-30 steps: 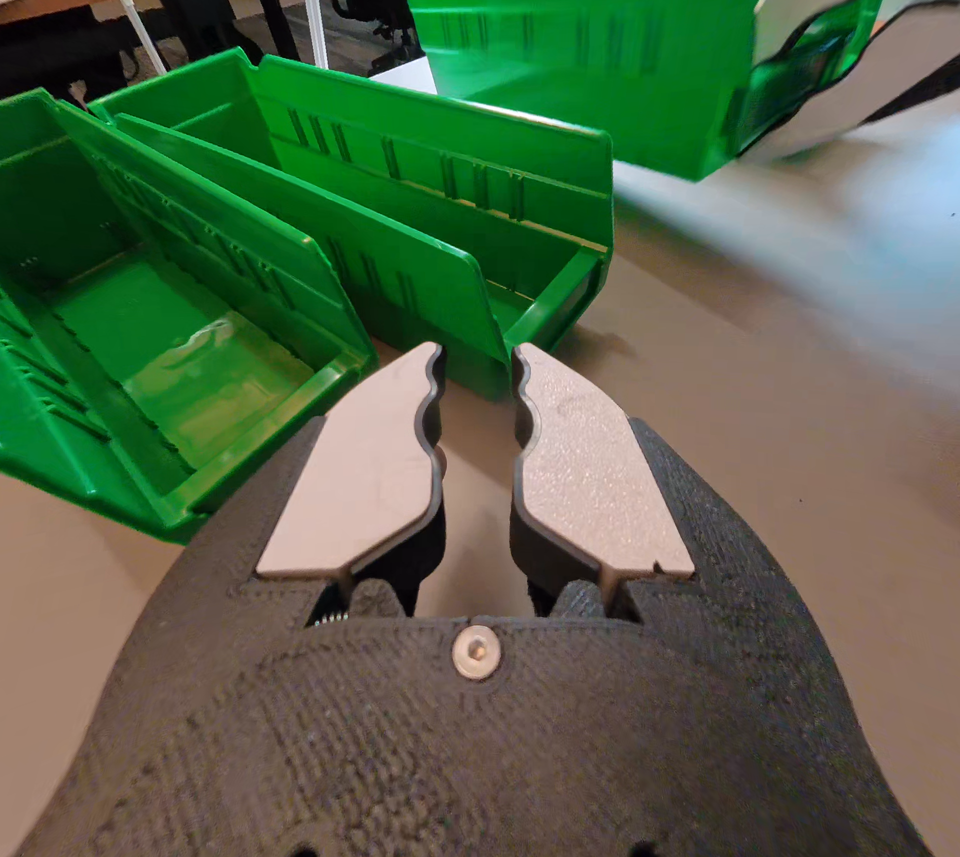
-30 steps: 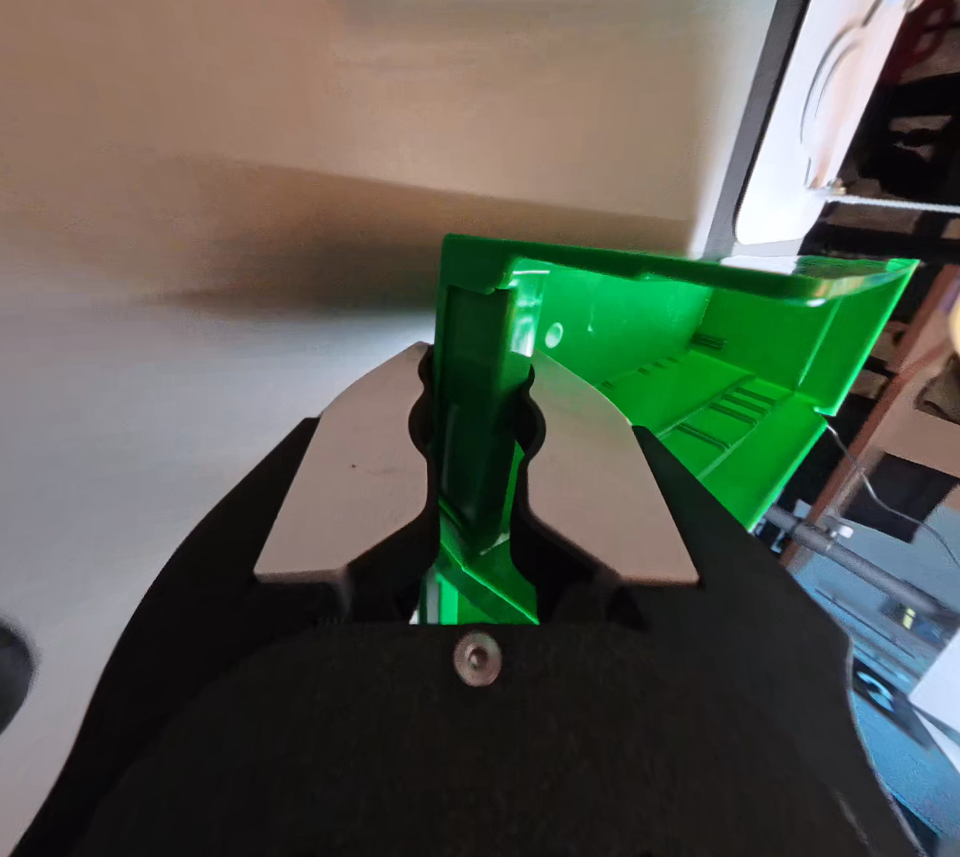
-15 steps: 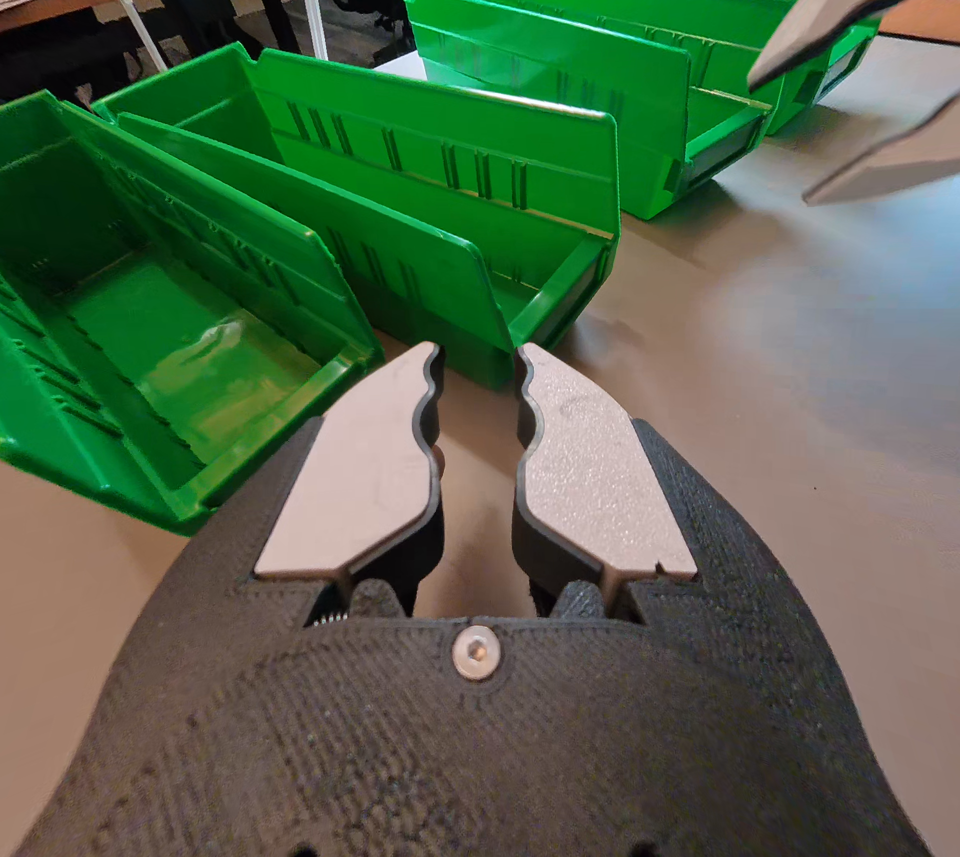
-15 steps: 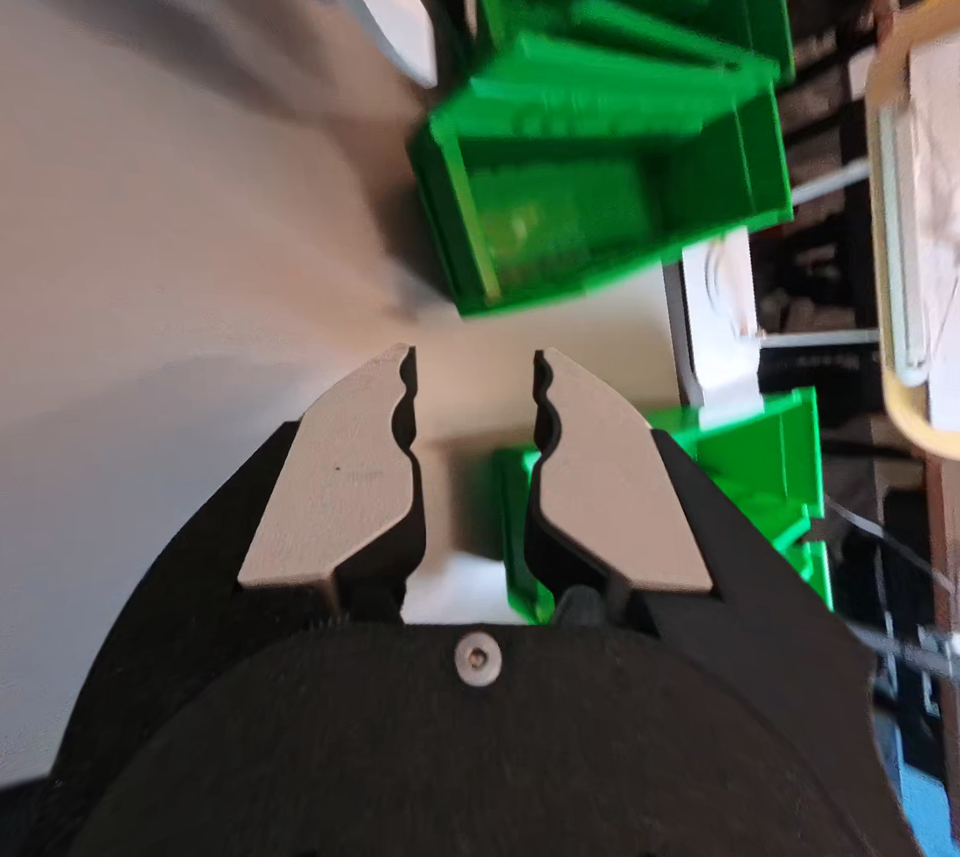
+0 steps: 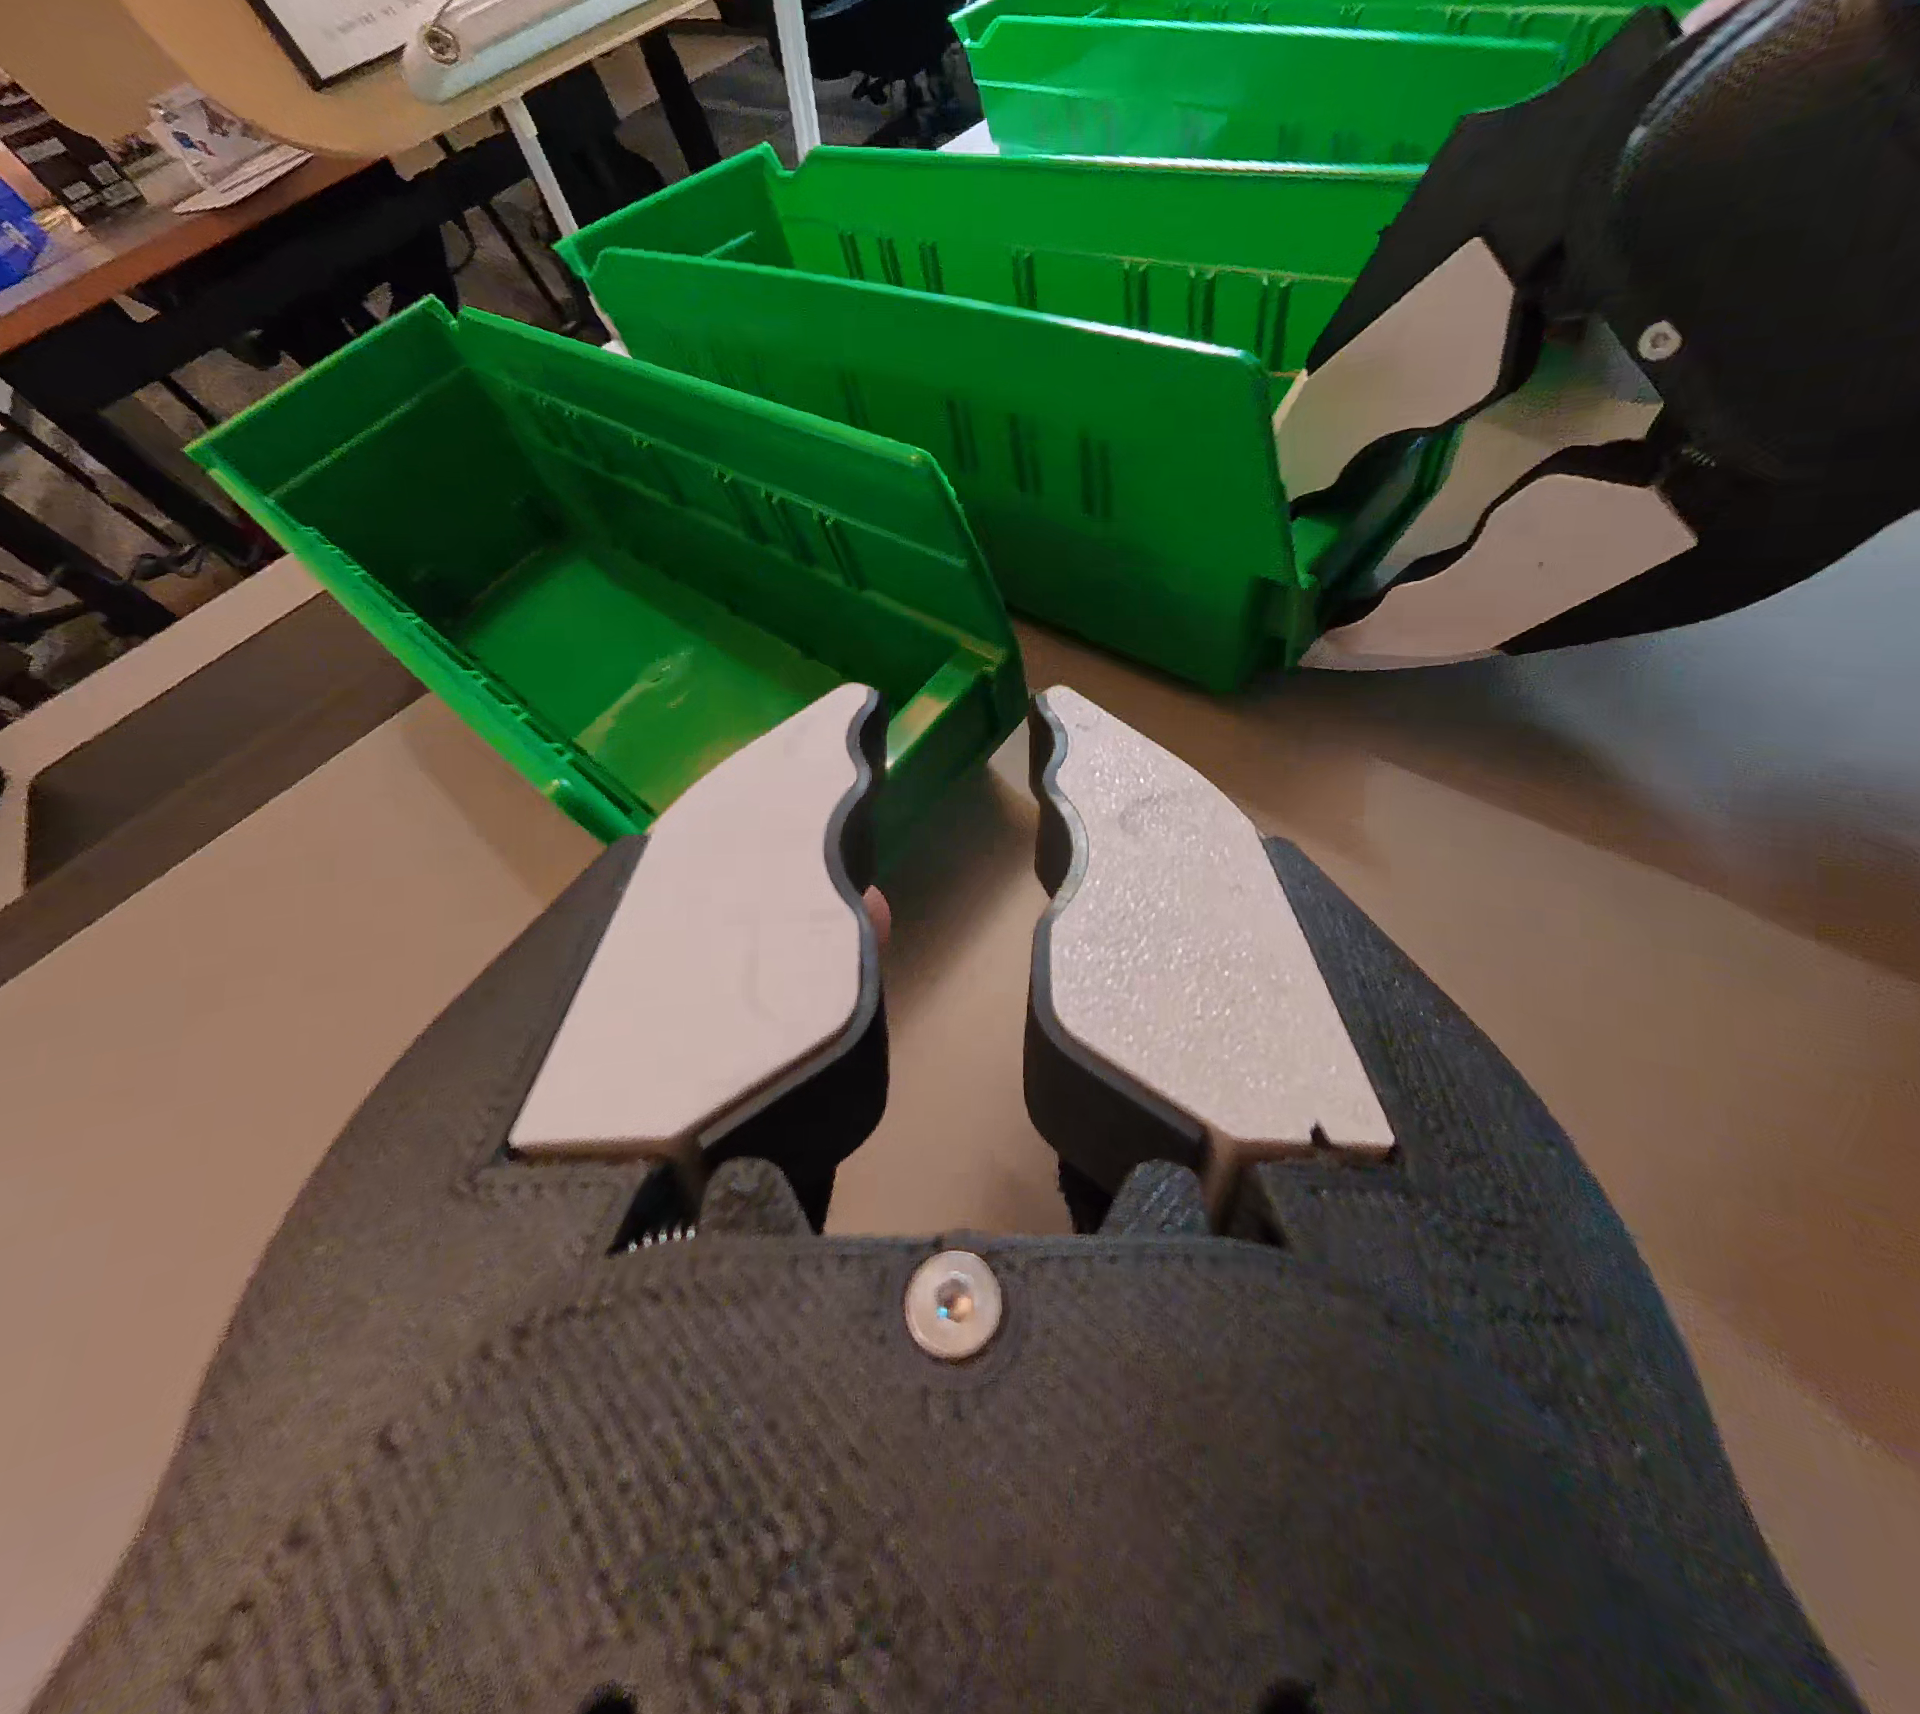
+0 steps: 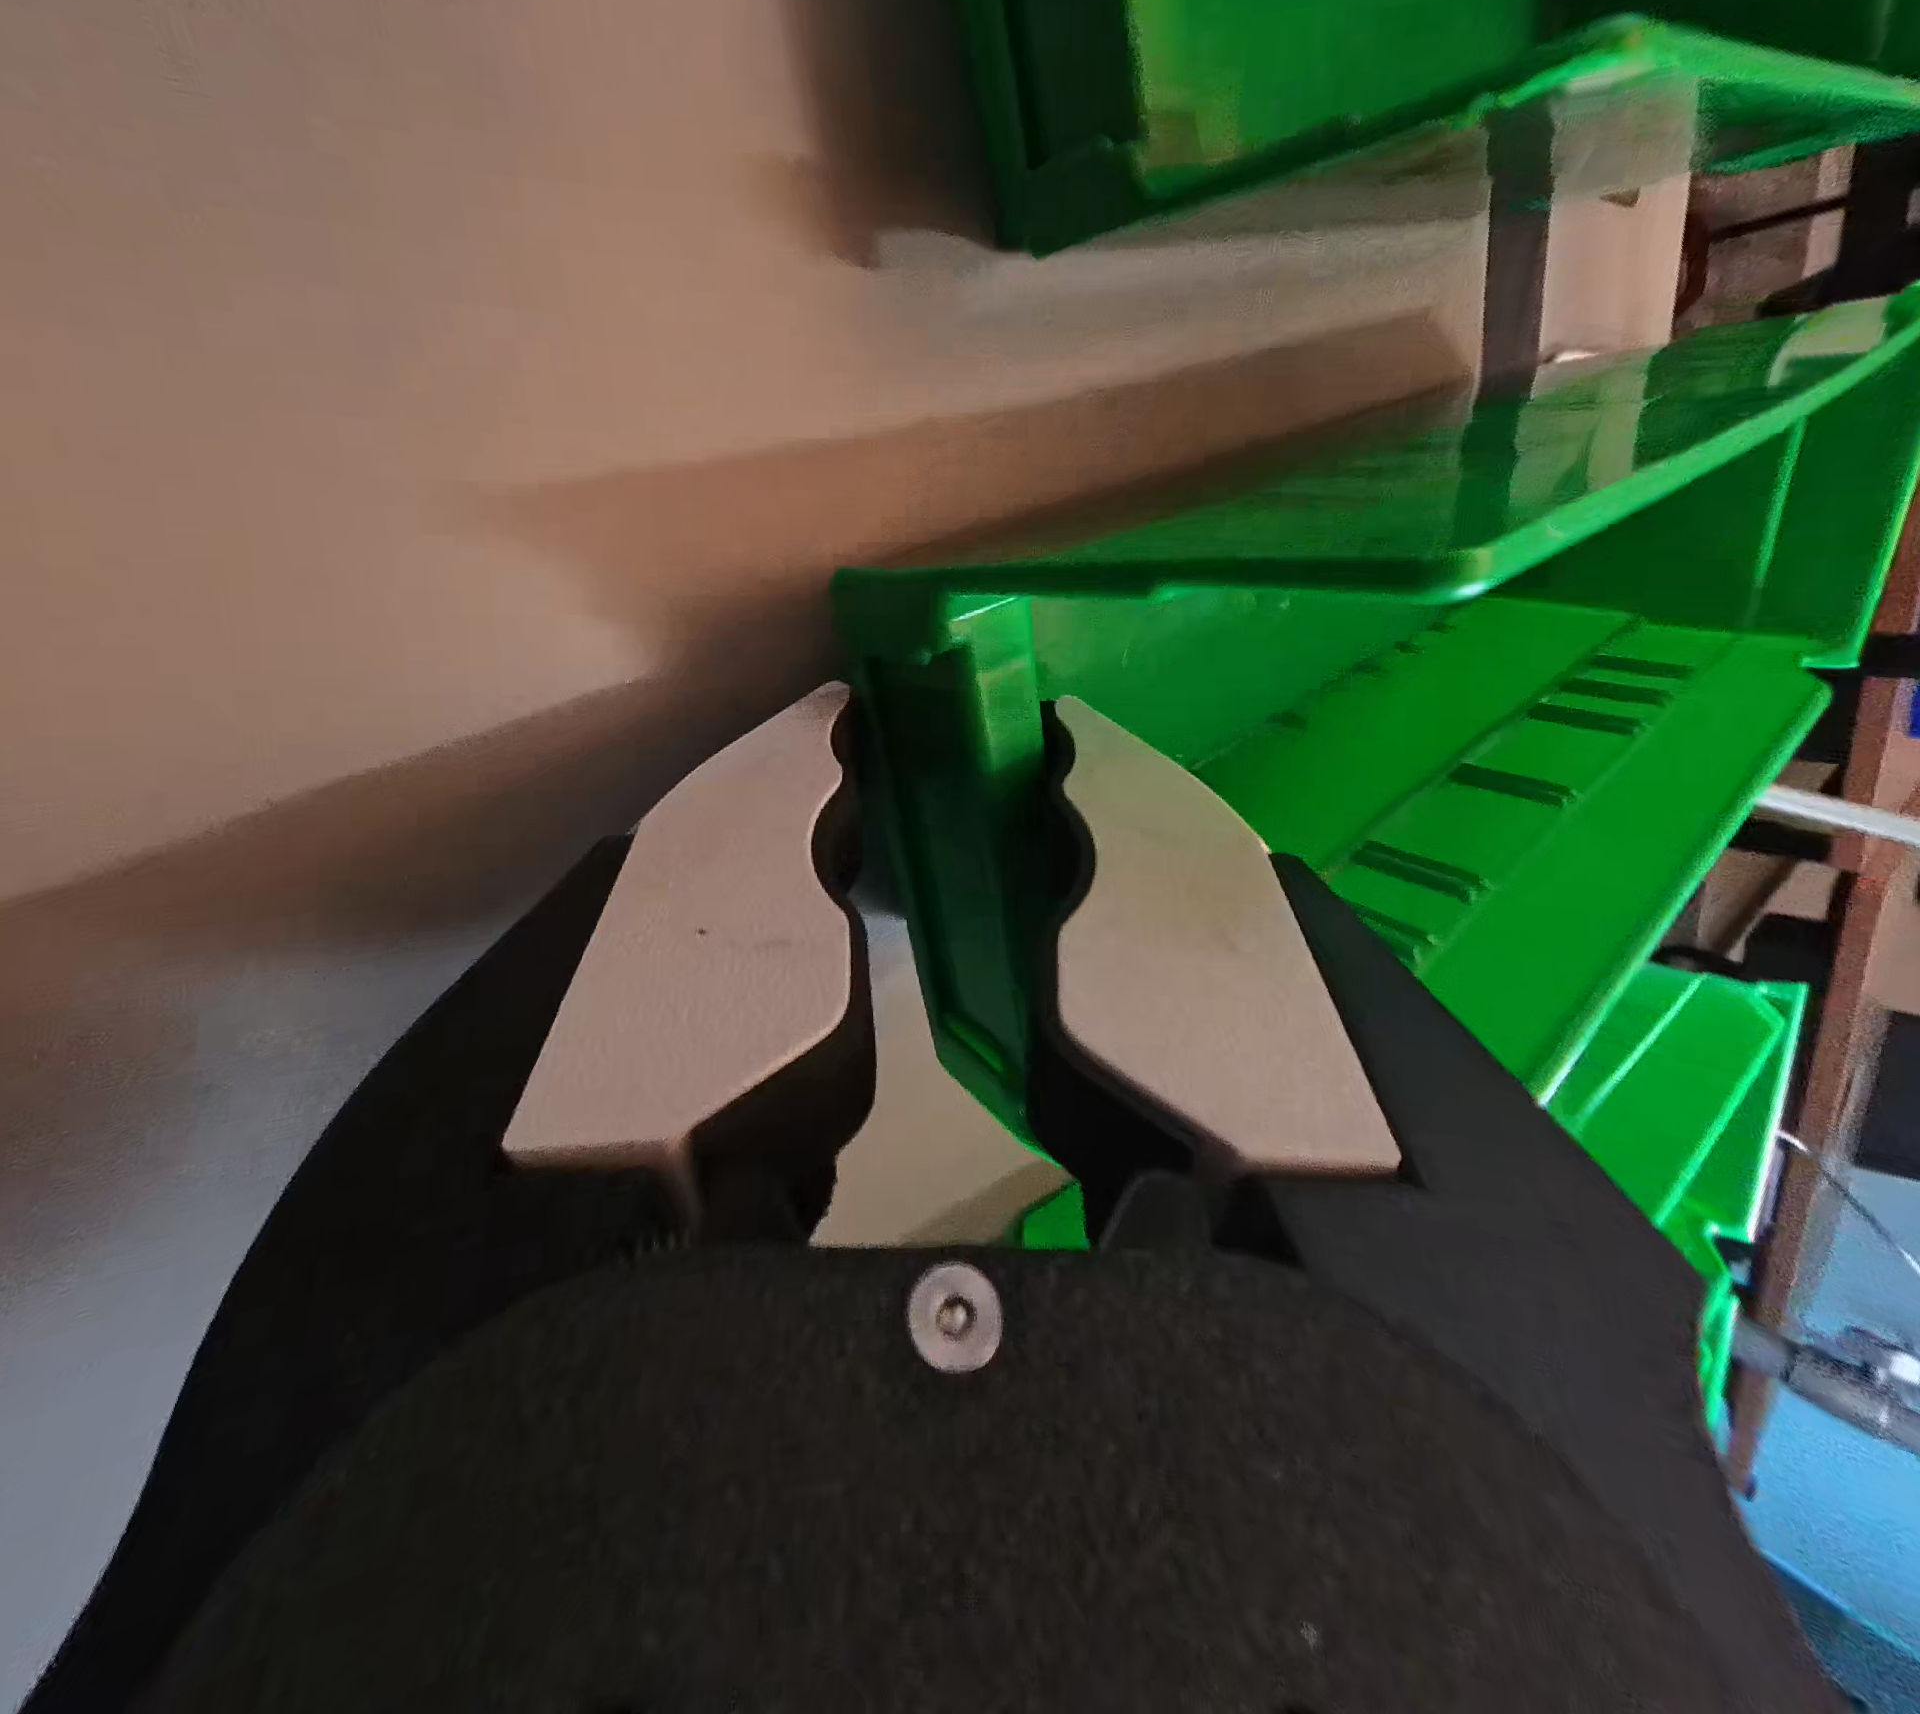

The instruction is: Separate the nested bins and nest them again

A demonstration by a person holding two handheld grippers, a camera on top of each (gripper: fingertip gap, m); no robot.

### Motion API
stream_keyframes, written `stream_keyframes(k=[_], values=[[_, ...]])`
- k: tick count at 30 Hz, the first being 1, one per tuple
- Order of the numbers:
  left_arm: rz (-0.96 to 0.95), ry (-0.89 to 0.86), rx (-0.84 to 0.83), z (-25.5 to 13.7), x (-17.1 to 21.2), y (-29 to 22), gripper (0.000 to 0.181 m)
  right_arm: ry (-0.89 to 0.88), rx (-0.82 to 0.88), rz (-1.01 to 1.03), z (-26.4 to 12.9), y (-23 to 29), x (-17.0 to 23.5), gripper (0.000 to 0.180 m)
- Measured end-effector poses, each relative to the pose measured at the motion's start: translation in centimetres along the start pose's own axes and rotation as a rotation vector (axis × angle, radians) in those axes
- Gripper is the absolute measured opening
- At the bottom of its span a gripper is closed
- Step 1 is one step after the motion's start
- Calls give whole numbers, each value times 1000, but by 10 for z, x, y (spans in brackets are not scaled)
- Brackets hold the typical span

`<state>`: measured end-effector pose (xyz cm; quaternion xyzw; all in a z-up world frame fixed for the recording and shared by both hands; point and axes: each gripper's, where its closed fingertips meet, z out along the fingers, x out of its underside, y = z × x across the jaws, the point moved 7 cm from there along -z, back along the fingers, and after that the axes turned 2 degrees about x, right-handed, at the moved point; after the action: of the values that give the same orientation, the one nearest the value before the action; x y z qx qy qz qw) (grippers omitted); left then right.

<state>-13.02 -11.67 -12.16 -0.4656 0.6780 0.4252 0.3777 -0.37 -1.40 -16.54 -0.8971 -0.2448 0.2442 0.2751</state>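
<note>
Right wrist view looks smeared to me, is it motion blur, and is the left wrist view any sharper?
Right wrist view: yes, the table and the far green bins streak with motion blur, while the right gripper and the bin lip between its fingers stay fairly crisp. Left wrist view: much sharper, with wide-angle bending at the edges and glare on the nearest bin floor.

Even indoor light, glossy glare on green bins (image 5: 935, 459), wide-angle edge bending, heavy motion blur in right wrist view.
</note>
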Motion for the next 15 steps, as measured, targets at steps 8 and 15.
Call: stream_keyframes(k=[8, 15], values=[[7, 29, 18, 7, 5, -8, 26, 94, 79, -18, 3, 0, 9, 30], [51, 54, 20, 13, 9, -14, 27, 64, 111, -78, 14, -11, 10, 29]])
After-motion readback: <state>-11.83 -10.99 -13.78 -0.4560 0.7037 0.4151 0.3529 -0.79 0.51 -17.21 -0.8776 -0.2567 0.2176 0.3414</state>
